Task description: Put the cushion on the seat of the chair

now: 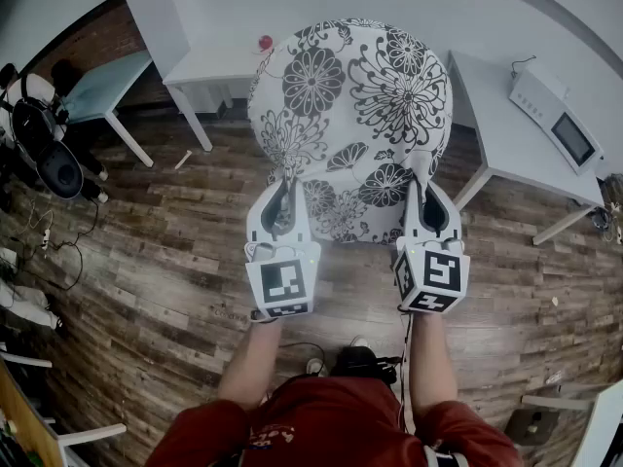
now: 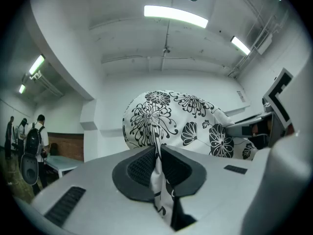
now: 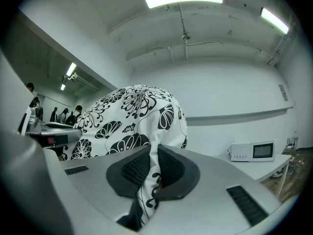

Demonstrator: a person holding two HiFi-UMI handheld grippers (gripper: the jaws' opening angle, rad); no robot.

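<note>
a microwave [image 1: 557, 123] rests on a white table [image 1: 487, 115] over wooden floor [image 1: 165, 261].

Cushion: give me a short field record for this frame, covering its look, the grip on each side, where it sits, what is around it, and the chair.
cushion: white with a black floral print, in front of the person, hiding whatever lies under it
left hand-held gripper: shut on the cushion's near edge, fabric pinched between its jaws
right hand-held gripper: shut on the same edge, fabric pinched
floor: wood planks
surroundings: white table to the right, carrying a white device with a screen
chair: not seen in any view
</note>
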